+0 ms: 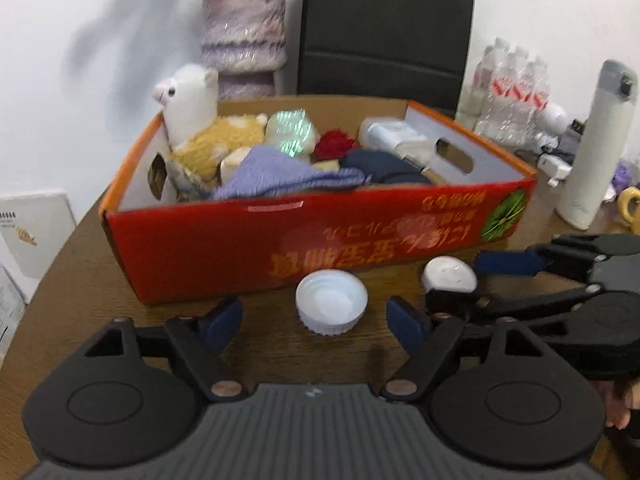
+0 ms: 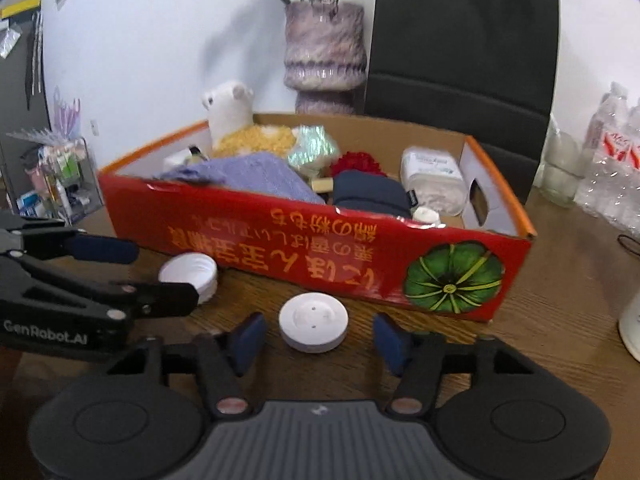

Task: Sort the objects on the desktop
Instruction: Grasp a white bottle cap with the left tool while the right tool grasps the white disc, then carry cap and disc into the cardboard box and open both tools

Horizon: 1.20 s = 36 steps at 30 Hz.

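Left gripper (image 1: 316, 326): jaws spread, pinching nothing.
White cap (image 1: 331, 301): open side up on the wooden table (image 1: 80, 280), just ahead of the left jaws, between the two pads' lines, untouched.
Right gripper (image 2: 319, 342): jaws spread, pads clear of the disc.
White round disc (image 2: 313, 321): flat on the table, between and just ahead of the right pads.
Red box (image 2: 280, 256): beyond both jaws, filled with a plush alpaca (image 1: 188, 108), purple cloth (image 1: 276, 176) and other items.
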Motion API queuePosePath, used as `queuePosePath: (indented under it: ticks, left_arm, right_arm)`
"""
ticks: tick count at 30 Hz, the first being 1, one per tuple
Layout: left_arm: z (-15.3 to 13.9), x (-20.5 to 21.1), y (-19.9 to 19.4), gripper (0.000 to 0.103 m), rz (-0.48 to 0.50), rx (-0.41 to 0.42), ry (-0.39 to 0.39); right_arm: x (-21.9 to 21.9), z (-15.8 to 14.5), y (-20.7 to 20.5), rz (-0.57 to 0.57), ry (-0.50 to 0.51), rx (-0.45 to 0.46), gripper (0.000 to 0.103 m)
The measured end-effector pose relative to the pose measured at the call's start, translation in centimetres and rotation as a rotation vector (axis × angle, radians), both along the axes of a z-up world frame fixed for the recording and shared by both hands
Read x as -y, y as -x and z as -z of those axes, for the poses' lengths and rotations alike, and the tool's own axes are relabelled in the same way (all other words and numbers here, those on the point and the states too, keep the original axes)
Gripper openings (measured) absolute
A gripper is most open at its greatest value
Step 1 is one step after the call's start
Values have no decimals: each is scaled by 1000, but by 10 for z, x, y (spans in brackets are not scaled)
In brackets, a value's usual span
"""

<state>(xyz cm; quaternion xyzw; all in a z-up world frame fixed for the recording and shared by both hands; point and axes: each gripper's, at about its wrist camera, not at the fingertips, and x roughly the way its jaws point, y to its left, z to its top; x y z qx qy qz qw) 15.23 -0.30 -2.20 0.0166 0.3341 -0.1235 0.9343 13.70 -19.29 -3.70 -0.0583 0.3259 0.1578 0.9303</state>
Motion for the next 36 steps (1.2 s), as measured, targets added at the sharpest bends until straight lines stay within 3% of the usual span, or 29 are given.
queuePosePath:
  ticks: [3,5,6,7,11,16,25,30,36]
  left_arm:
    - [5,1,-3,75,9,-1,7]
    - [6,7,-3,60,11,21,-13]
    - [7,10,-2,54,12,31,-32]
    - [7,14,0,40,11,44,-62]
    - [2,15,9,41,-19,26,-40]
    - [-23,6,45,41,-84,82,23]
    - [-62,-2,130,41,-196,202,53]
    - [-55,12,174,41,-194,223,-4]
    - [-44,19,227,41,-194,219,0]
  right_arm:
    - [6,3,-2,-7,-41,3,54]
    - [5,3,-3,-8,-35,6,48]
    - [4,3,-3,-13,-34,10,38]
    - [4,3,-2,-15,-39,12,38]
    - [6,3,-1,4,-34,19,38]
    - [13,-5,15,72,-23,54,38]
    - [34,-51,110,195,-134,227,38]
    - [38,-54,167,209,-105,339,38]
    - [41,-47,219,208,-79,332,38]
